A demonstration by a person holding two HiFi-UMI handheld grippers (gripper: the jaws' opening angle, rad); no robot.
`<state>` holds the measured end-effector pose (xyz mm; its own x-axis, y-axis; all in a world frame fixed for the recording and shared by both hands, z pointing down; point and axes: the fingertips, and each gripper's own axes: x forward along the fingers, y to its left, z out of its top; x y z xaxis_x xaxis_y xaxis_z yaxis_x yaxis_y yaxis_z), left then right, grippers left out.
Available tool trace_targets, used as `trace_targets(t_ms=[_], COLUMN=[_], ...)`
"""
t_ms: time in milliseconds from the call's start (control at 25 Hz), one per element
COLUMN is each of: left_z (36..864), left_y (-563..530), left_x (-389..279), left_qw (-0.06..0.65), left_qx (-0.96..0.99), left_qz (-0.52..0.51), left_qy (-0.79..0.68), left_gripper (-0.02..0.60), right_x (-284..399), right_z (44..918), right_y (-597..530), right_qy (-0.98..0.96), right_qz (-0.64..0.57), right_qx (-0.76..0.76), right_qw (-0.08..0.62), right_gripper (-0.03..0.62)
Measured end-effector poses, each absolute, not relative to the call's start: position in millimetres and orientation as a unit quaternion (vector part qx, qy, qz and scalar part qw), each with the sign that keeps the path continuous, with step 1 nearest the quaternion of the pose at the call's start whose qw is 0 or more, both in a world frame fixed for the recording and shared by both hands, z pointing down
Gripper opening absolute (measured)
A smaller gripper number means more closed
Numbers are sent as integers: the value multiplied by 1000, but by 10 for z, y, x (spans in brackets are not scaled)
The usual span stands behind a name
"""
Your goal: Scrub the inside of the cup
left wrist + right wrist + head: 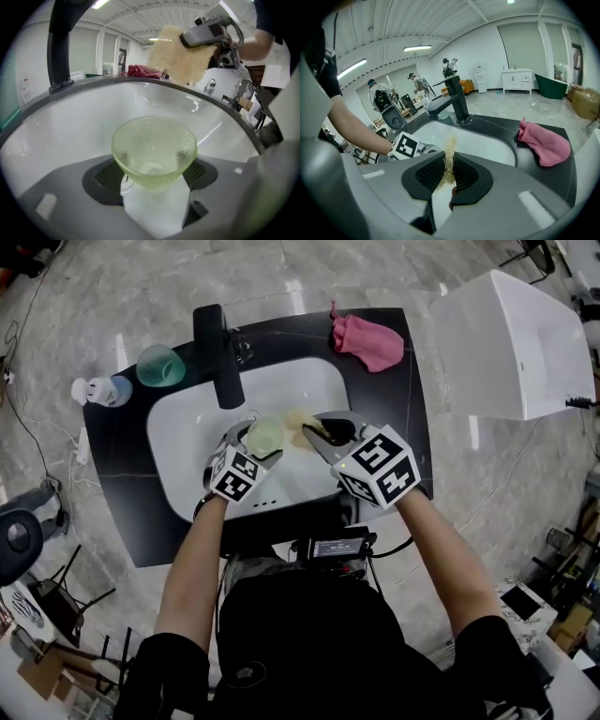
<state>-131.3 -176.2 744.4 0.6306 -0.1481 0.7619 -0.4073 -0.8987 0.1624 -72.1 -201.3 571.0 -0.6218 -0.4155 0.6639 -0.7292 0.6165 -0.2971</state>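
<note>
Between the jaws of the left gripper (251, 444) sits the green cup (153, 151), clamped by its sides over the sink (183, 442) (mouth turned away from the hand). Ahead and to its right, the right gripper (319, 433) pinches a yellow scrubber (447, 163) tight — near the cup, outside it.

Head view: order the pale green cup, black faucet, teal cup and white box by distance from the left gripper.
1. pale green cup, held by the left gripper
2. black faucet, just behind
3. teal cup, counter's back-left
4. white box, far right
</note>
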Motion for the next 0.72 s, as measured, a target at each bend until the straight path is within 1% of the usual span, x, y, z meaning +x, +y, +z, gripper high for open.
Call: trace_targets(t_ms=[480, 720], left_z=[7612, 7649], left_y=[-1834, -1838], left_x=[-1305, -1347], left_qw=[197, 199], left_qx=[884, 880], left_qz=[380, 388], left_qy=[-186, -187], left_gripper=[367, 367], right_x=[-548, -527], right_z=[5756, 5768], right_y=[-1966, -1955], right_qy=[-849, -849], right_qz=[288, 289], right_qx=[335, 333], right_qw=[290, 292], right_gripper=[44, 44])
